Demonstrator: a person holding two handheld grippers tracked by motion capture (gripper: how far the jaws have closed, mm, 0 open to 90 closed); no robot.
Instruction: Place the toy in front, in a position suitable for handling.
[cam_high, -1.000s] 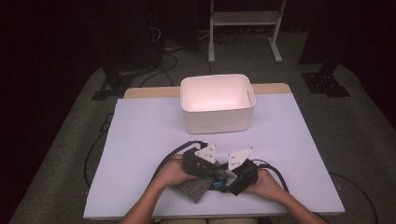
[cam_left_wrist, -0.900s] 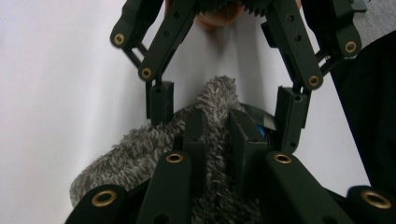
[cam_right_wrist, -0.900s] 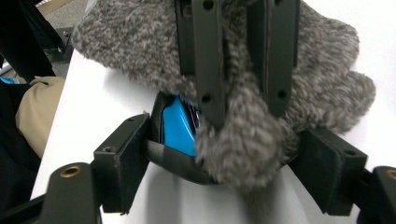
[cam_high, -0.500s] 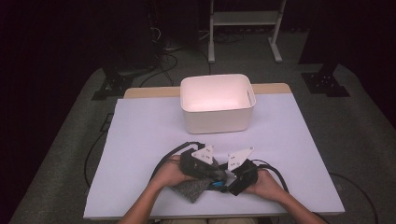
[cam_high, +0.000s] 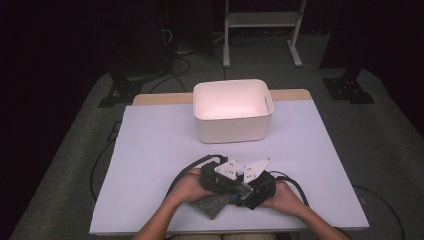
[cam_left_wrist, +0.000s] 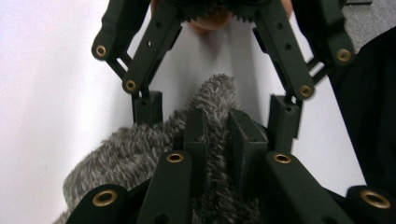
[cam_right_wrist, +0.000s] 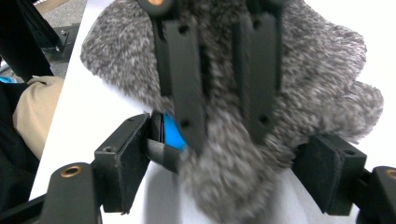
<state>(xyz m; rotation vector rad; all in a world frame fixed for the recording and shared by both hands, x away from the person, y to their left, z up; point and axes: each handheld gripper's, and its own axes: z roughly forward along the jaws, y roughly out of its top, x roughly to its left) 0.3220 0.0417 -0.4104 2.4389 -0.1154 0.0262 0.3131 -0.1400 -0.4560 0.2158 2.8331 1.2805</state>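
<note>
A grey fuzzy cloth (cam_high: 212, 205) lies on the white table cover (cam_high: 150, 150) near its front edge, partly under the person's hands. My left gripper (cam_left_wrist: 218, 128) is shut on a raised fold of the cloth (cam_left_wrist: 140, 158), with its jaws nearly touching. My right gripper (cam_right_wrist: 229, 161) faces it from the other side. Its jaws stand wide open around the same fold of cloth (cam_right_wrist: 308, 88) and around the left gripper's fingers (cam_right_wrist: 184, 88). In the high view the left gripper (cam_high: 231, 190) and the right gripper (cam_high: 246, 194) meet tip to tip.
A white, empty rectangular bin (cam_high: 232, 131) stands at the back middle of the table. Black cables (cam_high: 295, 182) trail from both grippers across the cover. A small blue patch (cam_right_wrist: 172, 133) shows beside the left gripper's finger. Dark floor and stands surround the table.
</note>
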